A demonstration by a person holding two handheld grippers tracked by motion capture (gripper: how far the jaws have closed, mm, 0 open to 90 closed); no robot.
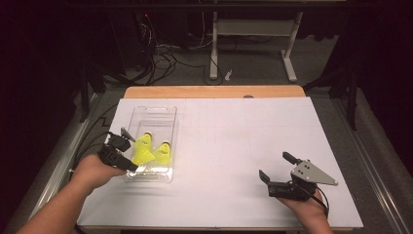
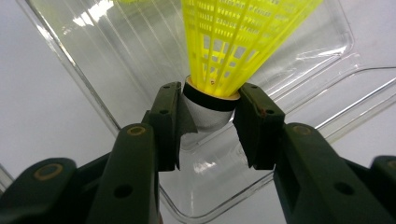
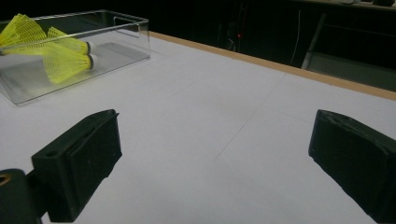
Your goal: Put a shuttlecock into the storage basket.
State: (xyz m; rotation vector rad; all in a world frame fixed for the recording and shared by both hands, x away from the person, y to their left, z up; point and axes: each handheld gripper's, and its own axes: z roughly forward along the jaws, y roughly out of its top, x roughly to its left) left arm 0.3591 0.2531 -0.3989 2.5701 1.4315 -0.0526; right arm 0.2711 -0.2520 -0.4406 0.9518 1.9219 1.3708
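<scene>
A clear plastic tray [image 1: 151, 108] [image 2: 116, 60] [image 3: 135, 37] lies on the left of the white table. My left gripper [image 1: 129, 152] [image 2: 210, 102] reaches into its near end. It is shut on the white cork of a yellow shuttlecock [image 1: 142, 157] [image 2: 243, 37], whose skirt points away from the jaws. Two more yellow shuttlecocks [image 1: 144, 142] [image 1: 163, 153] lie in the tray beside it. My right gripper [image 1: 275, 165] [image 3: 210, 154] rests near the table's front right. It is open, with bare table between its fingers, far from the tray.
The white sheet [image 1: 234, 146] covers the table, with a wooden strip [image 1: 214, 91] along the far edge. Beyond it are floor cables [image 1: 165, 58] and a white desk frame [image 1: 253, 34]. Dark surroundings flank both sides.
</scene>
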